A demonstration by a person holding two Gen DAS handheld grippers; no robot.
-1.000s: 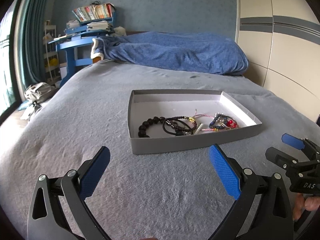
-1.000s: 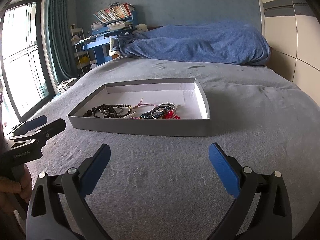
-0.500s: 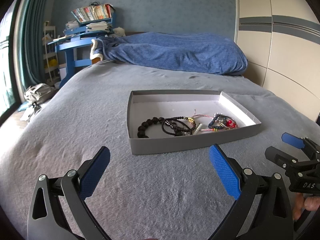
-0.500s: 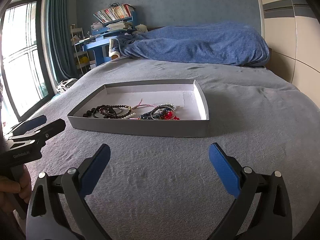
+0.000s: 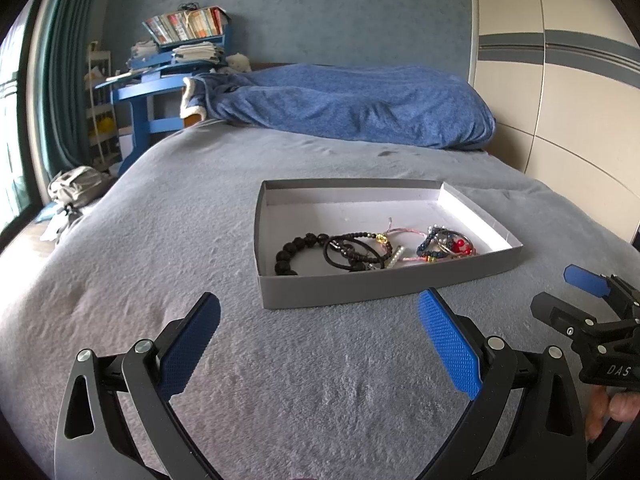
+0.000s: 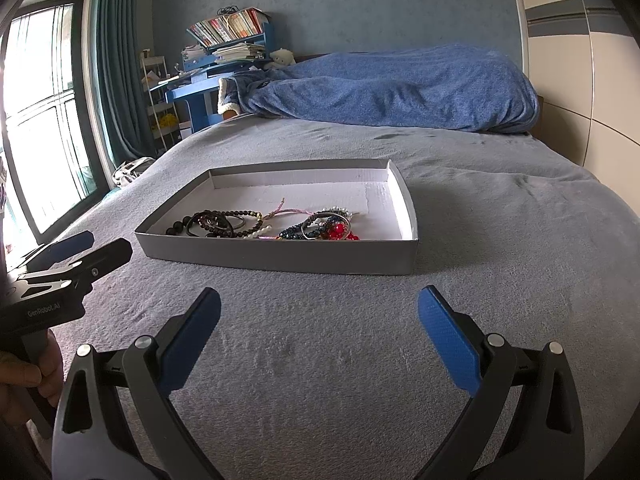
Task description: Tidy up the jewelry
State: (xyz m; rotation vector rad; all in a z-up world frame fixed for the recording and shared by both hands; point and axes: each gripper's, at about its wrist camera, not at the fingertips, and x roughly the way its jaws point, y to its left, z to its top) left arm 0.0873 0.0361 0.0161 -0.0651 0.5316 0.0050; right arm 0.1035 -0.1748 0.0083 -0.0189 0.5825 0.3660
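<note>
Bracelets (image 5: 372,250) all lie heaped in the tray (image 5: 360,292) at twelve o'clock; left gripper (image 5: 320,344) and right gripper (image 6: 320,340) gape, holding nothing — finished or still unsorted, can't say.

Left gripper (image 5: 318,320), right gripper (image 6: 318,316): jaws wide apart.

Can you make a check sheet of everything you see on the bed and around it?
Surface: grey bedspread, soft, lightly rumpled.
Job's things: grey tray holding a tangle of bracelets, black, beaded and red.
Clutter: blue blanket heaped at the far end.
Grippers: left gripper and right gripper both open, empty, short of the tray.
Cables: nothing seen.
Surroundings: blue desk piled with books, teal curtain, window.
</note>
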